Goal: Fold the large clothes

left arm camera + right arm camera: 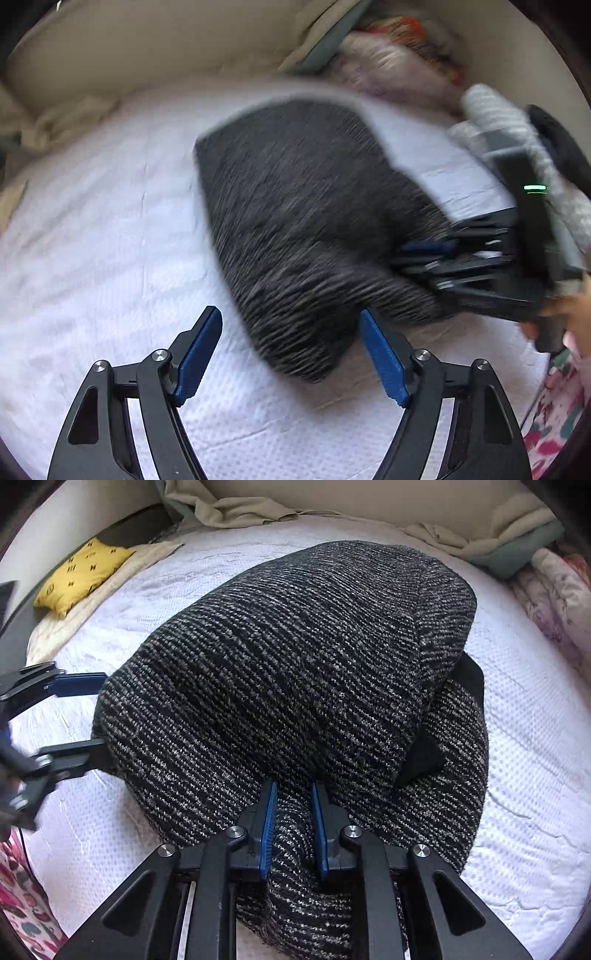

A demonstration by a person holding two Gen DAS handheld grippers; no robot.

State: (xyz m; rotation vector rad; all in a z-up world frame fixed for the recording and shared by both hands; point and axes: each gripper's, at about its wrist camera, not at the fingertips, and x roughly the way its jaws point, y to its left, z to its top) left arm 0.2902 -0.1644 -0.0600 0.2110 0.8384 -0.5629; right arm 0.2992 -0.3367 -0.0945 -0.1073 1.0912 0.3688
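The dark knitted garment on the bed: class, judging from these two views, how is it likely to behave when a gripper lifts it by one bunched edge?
The dark knitted garment will probably flop and sag, since it already drapes in soft folds on the white bedcover. Its thick knit suggests some weight. The right gripper, closed on a bunched fold, looks unlikely to slip on that coarse texture.

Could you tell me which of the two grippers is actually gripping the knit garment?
The right gripper: its blue pads pinch the dark knit garment. The left gripper stands open, holding nothing.
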